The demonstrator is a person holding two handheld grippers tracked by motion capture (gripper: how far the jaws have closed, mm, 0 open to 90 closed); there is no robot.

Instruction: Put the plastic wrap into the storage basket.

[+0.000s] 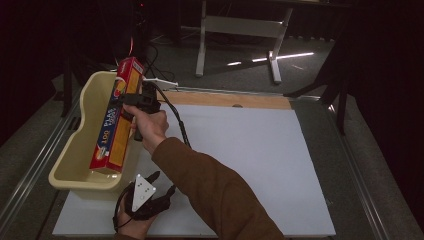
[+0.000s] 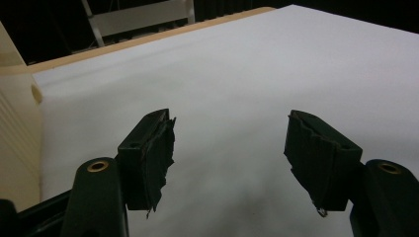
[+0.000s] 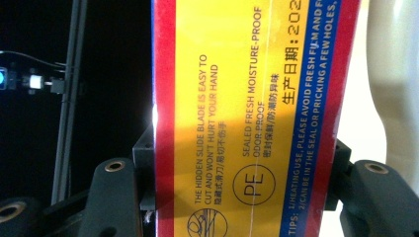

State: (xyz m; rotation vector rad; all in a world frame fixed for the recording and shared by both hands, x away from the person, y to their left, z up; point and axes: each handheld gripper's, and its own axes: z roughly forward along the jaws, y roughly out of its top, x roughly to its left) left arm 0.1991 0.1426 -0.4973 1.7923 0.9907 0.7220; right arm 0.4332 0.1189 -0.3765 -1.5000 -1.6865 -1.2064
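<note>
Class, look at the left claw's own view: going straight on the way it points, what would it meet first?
Probably the white table surface; the left claw stands open, nothing between it and the table, though depth is unclear.

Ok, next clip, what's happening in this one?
A person works at a table covered by a white mat, a handheld gripper in each hand. The right gripper has its jaws closed on a long red-and-yellow cardboard box of plastic wrap, holding it tilted over a cream plastic tub at the mat's left edge, with the box's lower end down at the tub's near end. The left gripper waits near the front of the mat, its jaws open with nothing between them.
</note>
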